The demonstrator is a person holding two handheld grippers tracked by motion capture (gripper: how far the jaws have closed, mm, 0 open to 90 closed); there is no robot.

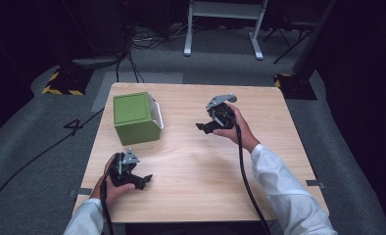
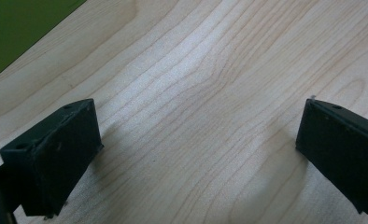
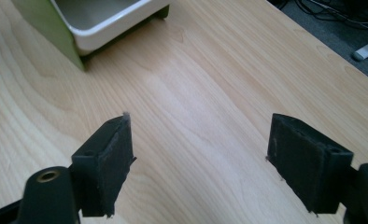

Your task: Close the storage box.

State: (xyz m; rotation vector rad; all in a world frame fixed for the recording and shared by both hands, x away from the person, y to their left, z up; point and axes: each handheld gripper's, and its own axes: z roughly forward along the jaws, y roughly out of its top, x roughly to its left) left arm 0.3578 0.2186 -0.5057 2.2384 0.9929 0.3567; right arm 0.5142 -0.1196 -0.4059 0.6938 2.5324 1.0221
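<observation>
Both tongs were empty at this point, so there wasn't much progress to see yet. The green box (image 1: 136,118) sat on the desk (image 1: 205,166) at about 10 o'clock from the middle, lying on its side with a white inner tray or drawer poking out of the face that pointed toward 3 o'clock. In the right gripper view the white tray (image 3: 112,21) looked empty and open, sticking a little way out of the green shell.

The right tongs (image 1: 206,127) hung over the desk around 1 o'clock, jaws spread wide with nothing between them, aimed toward the box but well apart from it. The left tongs (image 1: 143,180) sat down at about 7 o'clock, also wide open over bare wood, near the box's front corner but not touching.

Judging from that, whatever was meant for the box (pushing the tray in, pulling it out, standing it up) hadn't visibly started. Everything was left: approach, grip, move.
</observation>
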